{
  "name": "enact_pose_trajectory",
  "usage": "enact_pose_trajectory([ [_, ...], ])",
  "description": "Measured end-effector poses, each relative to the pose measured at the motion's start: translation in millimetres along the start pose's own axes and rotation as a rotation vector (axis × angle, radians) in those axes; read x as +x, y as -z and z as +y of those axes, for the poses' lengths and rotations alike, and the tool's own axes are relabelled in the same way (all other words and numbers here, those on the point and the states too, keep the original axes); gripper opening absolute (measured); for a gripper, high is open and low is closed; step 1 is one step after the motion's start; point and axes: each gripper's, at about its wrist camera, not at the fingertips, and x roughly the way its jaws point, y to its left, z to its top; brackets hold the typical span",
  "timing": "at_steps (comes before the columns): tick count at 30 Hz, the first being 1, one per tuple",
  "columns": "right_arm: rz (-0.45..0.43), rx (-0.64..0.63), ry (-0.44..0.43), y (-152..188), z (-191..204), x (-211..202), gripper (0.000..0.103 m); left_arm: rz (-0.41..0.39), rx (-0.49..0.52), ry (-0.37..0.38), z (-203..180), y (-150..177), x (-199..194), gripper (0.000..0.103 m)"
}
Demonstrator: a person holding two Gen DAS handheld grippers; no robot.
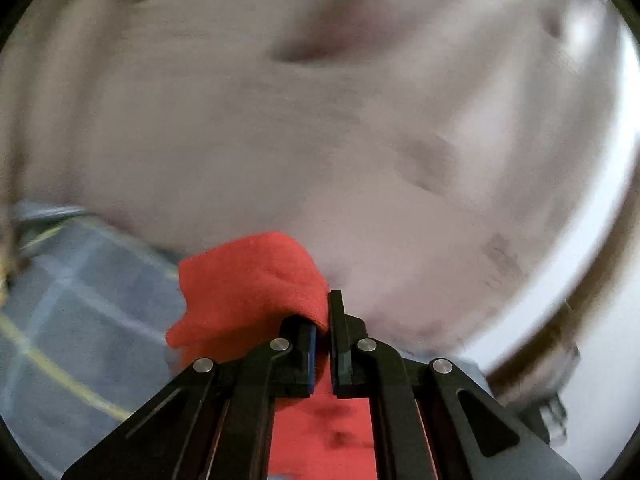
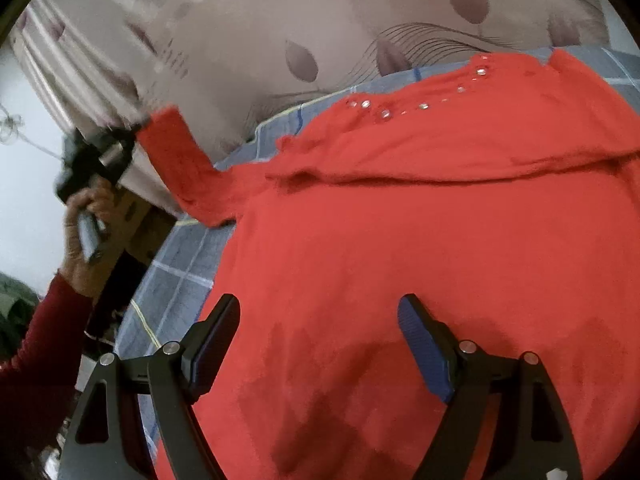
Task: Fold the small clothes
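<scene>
Surface: we see a blue-grey checked bedsheet with pale and yellow lines covering what looks like a bed; behind it hangs a beige curtain with mauve leaf prints.

Garment: our red knitted sweater with small clear rhinestones at the neckline lies spread flat on the sheet and fills most of the right wrist view. Its long axis runs from the hem, nearest the right claw, away to the neckline at the far edge of the bed. The upper part carries a crosswise fold ridge below the rhinestones.

Sleeve: the red knitted sleeve leaves the sweater body at the left and rises slantwise up and leftward, off the sheet, its cuff end at the left claw.

Right claw: our black right claw hangs above the lower body of the sweater with its fingers spread wide; red knit shows between them and we cannot tell whether they touch it.

Left claw: our black left claw is pressed nearly together, pinching the sleeve cuff, which bulges forward and to the left of the fingertips. The left wrist view is blurred beyond the claw.

Left hand: in the right wrist view we see the left hand, in a dark red cuff, gripping the tool's handle at the left edge.
</scene>
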Motion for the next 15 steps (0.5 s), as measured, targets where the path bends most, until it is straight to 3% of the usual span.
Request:
enact_pose_trajectory([
  [3, -0.015, 0.049, -0.020, -0.8, -10.6, -3.9, 0.079, 0.039, 0.033, 0.141, -58.7, 13.9, 23.1, 0.005],
  [4, -0.025, 0.070, -0.037, -0.8, -15.1, -6.0, 0.079, 0.091, 0.040, 0.194, -75.1, 19.6, 37.1, 0.005],
  [6, -0.037, 0.093, -0.046, -1.7, -19.2, -6.9, 0.079, 0.134, 0.081, 0.186, -102.8, 37.0, 61.7, 0.005],
  [12, -0.082, 0.133, -0.062, 0.3, -25.6, -14.8, 0.079, 0.289, 0.126, 0.256, -171.5, 100.7, 141.1, 0.005],
  [15, -0.106, 0.182, -0.097, 0.0, -36.2, -20.1, 0.079, 0.373, 0.133, 0.285, -189.2, 138.0, 182.4, 0.005],
])
